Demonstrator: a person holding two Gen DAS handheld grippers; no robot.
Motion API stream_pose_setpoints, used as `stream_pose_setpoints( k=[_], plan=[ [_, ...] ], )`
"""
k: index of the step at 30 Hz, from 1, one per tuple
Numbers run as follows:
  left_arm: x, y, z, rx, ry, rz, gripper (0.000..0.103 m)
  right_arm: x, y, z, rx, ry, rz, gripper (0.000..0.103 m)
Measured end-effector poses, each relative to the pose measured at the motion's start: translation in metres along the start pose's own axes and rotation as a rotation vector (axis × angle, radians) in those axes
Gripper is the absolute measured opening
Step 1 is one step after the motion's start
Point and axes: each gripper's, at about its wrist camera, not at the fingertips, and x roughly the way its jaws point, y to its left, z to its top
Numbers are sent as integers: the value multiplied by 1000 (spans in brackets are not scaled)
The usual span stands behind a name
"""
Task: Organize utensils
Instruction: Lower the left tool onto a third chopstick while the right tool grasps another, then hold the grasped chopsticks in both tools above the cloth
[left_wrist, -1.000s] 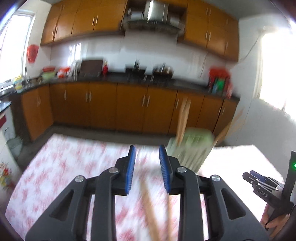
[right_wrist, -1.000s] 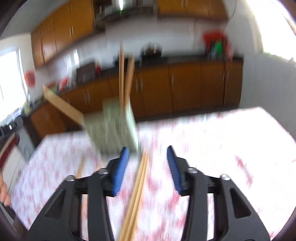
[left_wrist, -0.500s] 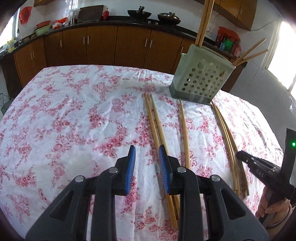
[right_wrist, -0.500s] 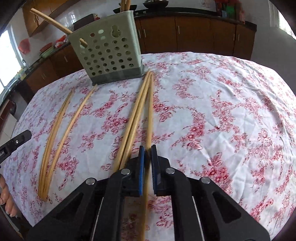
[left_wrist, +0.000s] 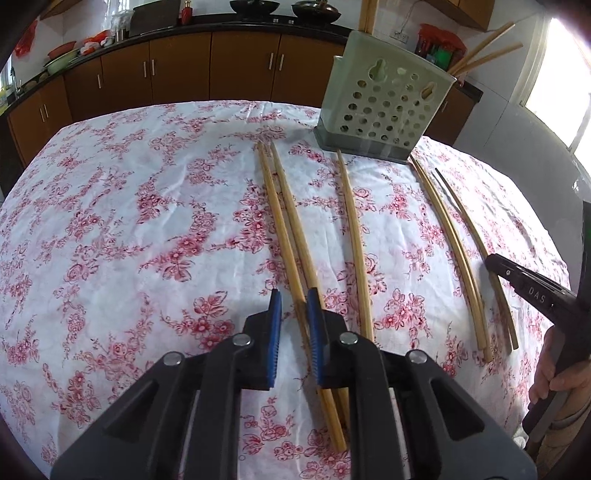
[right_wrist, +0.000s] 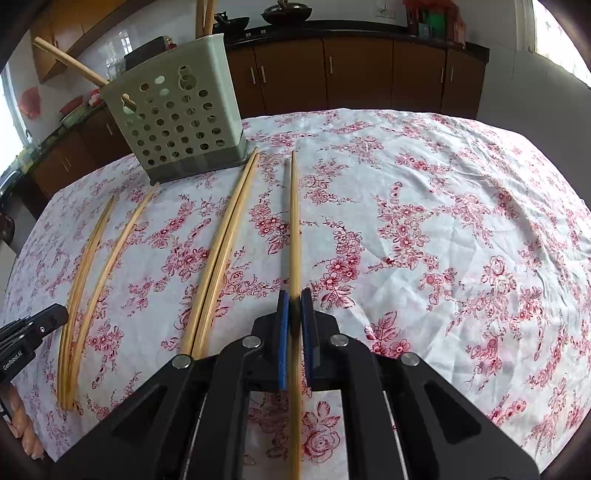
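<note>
**Right tongs clamp one chopstick, left tongs closing on another**

Right gripper is shut on a single chopstick, far tip raised above its shadow on the floral cloth. Left gripper has jaws closing w/ one stick of a chopstick pair between them; pads prob. not pressing yet, hard to tell. More sticks lie loose: a lone one right of that pair, two more near the right gripper. Green perforated holder stands at the far side, chopsticks already inside.

Home kitchen, brown cabinets, woks on counter, floral tablecloth
</note>
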Motion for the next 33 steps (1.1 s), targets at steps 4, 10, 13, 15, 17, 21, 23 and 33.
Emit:
stream_pose_setpoints(
  k=[4, 10, 13, 15, 17, 21, 23, 33],
  plan=[
    [4, -6, -1, 24, -1, 39, 12, -3, 0, -2, -9, 5, 2, 8],
    [12, 9, 15, 7, -10, 103, 8, -4, 3, -3, -56, -9, -4, 8],
    [15, 33, 27, -45, -11, 146, 8, 0, -7, 4, -33, -23, -33, 8],
    [17, 45, 33, -61, -13, 167, 9, 4, -13, 10, -21, -29, -52, 8],
    [19, 54, 38, -64, -19, 178, 9, 8, -17, 15, -16, -33, -69, 8],
    [20, 61, 40, -63, -44, 185, 10, 12, -19, 19, -7, -40, -72, 8],
    [20, 58, 38, -51, -58, 195, 10, 13, -18, 19, -15, -47, -78, 8],
    [19, 63, 35, -88, -67, 149, 10, 12, -21, 18, -7, -48, -68, 8]
  ],
)
